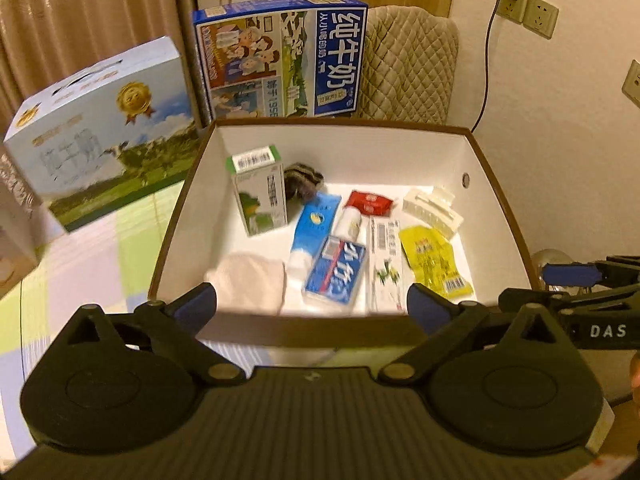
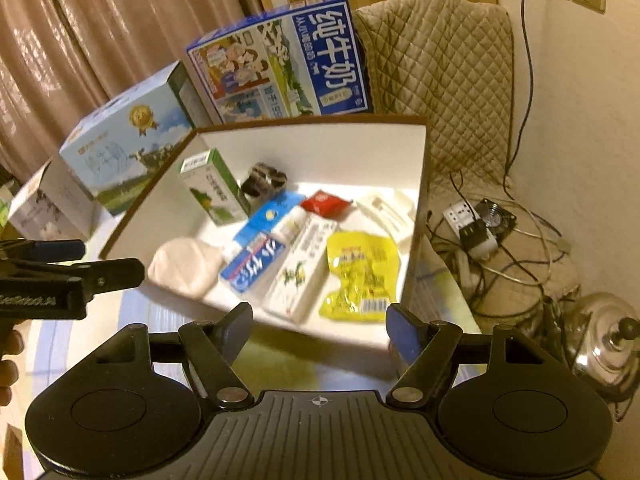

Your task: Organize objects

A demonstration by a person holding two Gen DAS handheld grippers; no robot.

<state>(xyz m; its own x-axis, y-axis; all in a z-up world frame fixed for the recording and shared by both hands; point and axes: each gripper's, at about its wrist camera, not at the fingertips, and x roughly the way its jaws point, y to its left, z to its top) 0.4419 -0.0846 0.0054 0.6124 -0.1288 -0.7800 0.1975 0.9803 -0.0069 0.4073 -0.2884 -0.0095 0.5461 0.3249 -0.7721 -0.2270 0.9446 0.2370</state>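
Both tongs, left (image 1: 312, 300) and right (image 2: 318, 330), spread empty just before the filled box (image 1: 496, 184).

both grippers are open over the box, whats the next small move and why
Probably lower the right gripper toward the yellow snack packet, though which item goes first is a guess. Its jaws stand open with nothing between them, and the packet lies flat at the near edge of the white box, closest to that gripper. The left gripper also hangs open.

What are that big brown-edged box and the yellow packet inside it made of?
The box looks like stiff cardboard: matte white walls, thin brown rim, sharp folded corners. The yellow packet seems to be glossy plastic film; it is crinkled, catches the light, and has a printed barcode.
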